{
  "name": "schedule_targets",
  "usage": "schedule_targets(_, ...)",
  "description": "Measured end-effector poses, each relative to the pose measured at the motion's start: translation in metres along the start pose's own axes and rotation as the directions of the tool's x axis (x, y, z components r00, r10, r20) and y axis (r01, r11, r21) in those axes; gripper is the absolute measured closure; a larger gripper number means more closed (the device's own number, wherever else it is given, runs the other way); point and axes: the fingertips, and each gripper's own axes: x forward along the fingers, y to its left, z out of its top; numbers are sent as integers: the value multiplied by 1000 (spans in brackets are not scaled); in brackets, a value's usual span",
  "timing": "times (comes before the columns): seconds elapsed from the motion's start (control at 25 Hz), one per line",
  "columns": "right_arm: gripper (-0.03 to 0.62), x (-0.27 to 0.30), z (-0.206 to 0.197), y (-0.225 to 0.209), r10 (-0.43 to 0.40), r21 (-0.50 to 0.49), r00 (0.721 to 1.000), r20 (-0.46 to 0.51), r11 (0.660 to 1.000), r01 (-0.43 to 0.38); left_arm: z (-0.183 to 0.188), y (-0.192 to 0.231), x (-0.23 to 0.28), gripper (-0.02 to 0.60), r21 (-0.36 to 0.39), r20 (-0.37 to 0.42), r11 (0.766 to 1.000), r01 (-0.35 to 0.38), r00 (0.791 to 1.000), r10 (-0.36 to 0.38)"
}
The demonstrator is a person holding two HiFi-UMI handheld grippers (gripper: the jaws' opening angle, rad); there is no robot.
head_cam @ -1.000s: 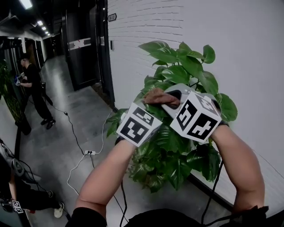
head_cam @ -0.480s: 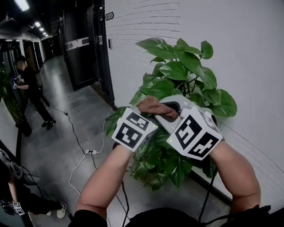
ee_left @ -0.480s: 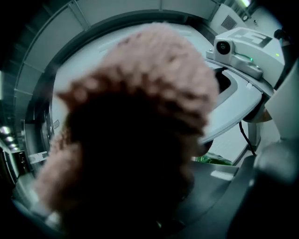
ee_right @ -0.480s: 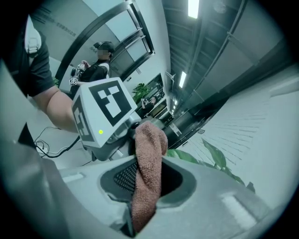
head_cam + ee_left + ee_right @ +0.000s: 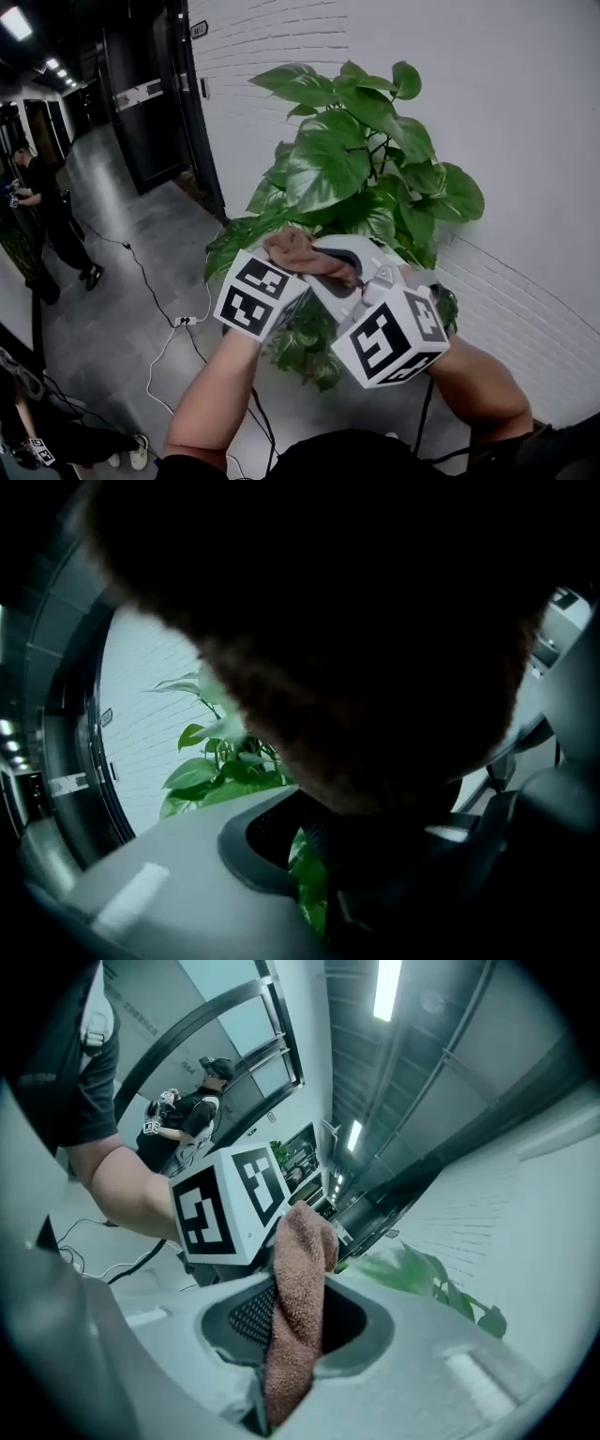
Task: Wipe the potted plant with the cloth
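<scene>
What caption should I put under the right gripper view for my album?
Right tool pinching a brown cloth, with a leafy plant by the white wall beyond.

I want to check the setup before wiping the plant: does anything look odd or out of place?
Yes. The brown cloth, clamped in the right gripper, hangs before the camera of the left gripper, so that view is mostly dark and only a patch of the potted plant shows. Nothing looks spilled or damaged.
</scene>
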Motion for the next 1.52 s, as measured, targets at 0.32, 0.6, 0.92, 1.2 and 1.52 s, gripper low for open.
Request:
schedule_targets(0.32,528,-22,-47,1,-50,175,999,18,984,46,-9,-23,15,565,-51,10,998,37,999,-37)
schedule_targets(0.6,528,-9,-123,-75,-118,417,991,-69,899,136,2,-46,46,565,-55,18,996,74,997,-73)
schedule_targets(0.92,527,29,-158,-126,-110,613,992,-66,780,127,-5,-48,68,565,-54,-16,997,46,999,-47)
schedule_targets(1.2,528,47,-180,-112,-41,616,993,-107,781,99,-12,-44,74,565,-68,-33,997,32,999,-34)
schedule_targets(1.52,528,47,-198,-85,-13,628,991,-130,773,92,-23,-54,72,565,-79,-41,995,55,997,-58)
